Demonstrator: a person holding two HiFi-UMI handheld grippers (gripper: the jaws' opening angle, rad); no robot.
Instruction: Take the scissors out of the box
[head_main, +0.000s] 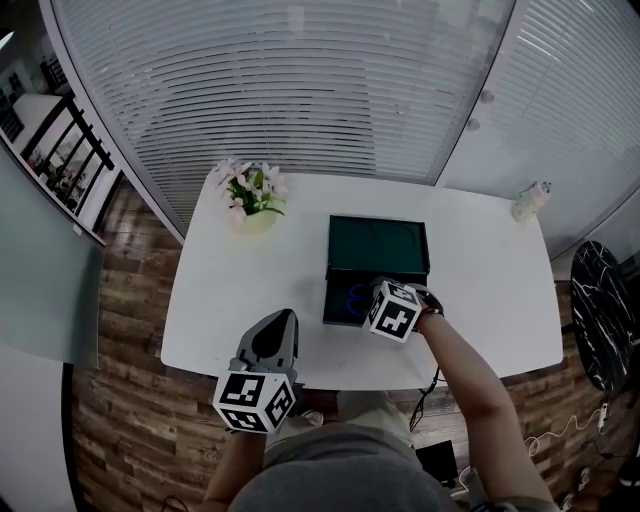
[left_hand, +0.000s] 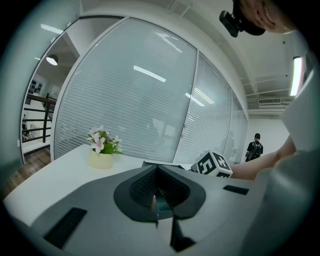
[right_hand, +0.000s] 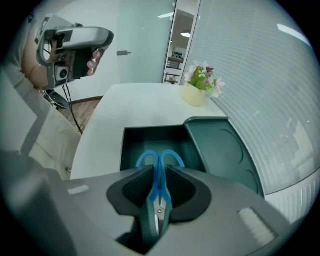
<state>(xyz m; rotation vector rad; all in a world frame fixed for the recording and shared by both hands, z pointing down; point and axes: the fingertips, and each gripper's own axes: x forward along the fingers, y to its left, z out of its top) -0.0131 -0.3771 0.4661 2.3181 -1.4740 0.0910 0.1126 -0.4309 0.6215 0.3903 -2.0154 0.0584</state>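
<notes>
Blue-handled scissors (right_hand: 160, 161) sit between the pads of my right gripper (right_hand: 159, 169), blades toward the camera and handle loops out over the dark green box (right_hand: 131, 145). The pads press on them from both sides. In the head view this gripper's marker cube (head_main: 395, 310) hangs over the box's front compartment (head_main: 338, 305) and hides the jaws; a bit of blue handle (head_main: 356, 297) shows beside it. The box's lid (head_main: 378, 248) lies open behind. My left gripper (head_main: 284, 316) hovers at the table's near edge, jaws together and holding nothing, away from the box.
The white table (head_main: 250, 290) carries a pot of pink flowers (head_main: 252, 205) at the back left and a small white object (head_main: 531, 200) at the back right. A dark marble round table (head_main: 605, 310) stands to the right. A person (left_hand: 255, 146) stands far off.
</notes>
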